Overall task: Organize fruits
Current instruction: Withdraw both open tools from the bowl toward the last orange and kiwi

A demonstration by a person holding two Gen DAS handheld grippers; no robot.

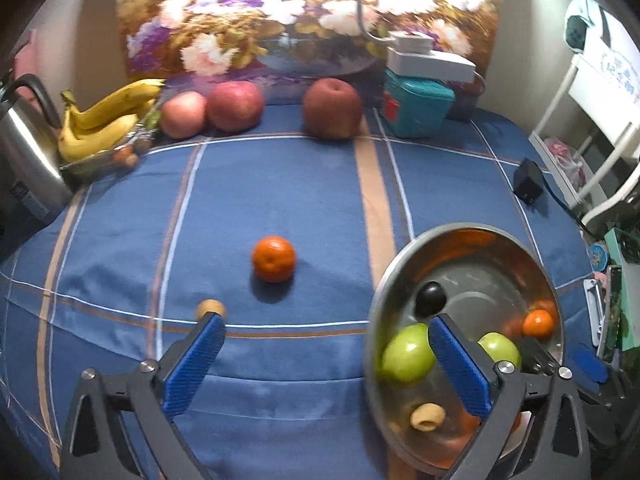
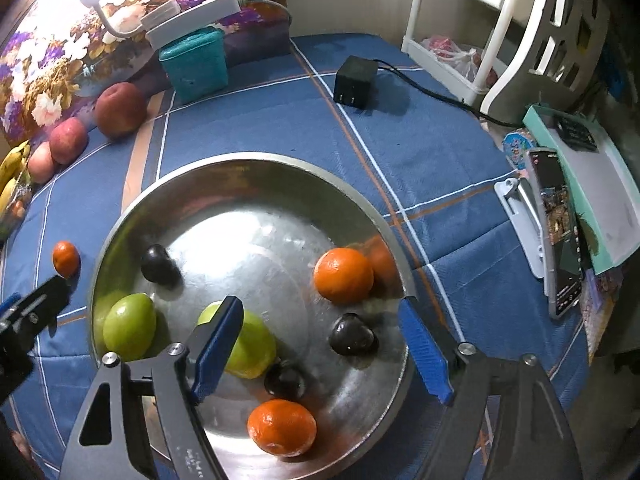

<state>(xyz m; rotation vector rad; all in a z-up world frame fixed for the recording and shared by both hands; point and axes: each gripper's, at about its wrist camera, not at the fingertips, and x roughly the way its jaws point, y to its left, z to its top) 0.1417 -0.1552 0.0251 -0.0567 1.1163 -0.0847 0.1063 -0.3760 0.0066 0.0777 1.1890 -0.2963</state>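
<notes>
We find no readable text: blue characters on the white sign [image 1: 616,70] at far right are too blurred to read.

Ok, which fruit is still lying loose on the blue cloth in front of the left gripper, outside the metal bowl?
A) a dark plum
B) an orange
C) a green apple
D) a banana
B: in the left wrist view an orange sits alone on the blue cloth ahead of the open left gripper, while the green apples and dark plums lie inside the metal bowl.
</notes>
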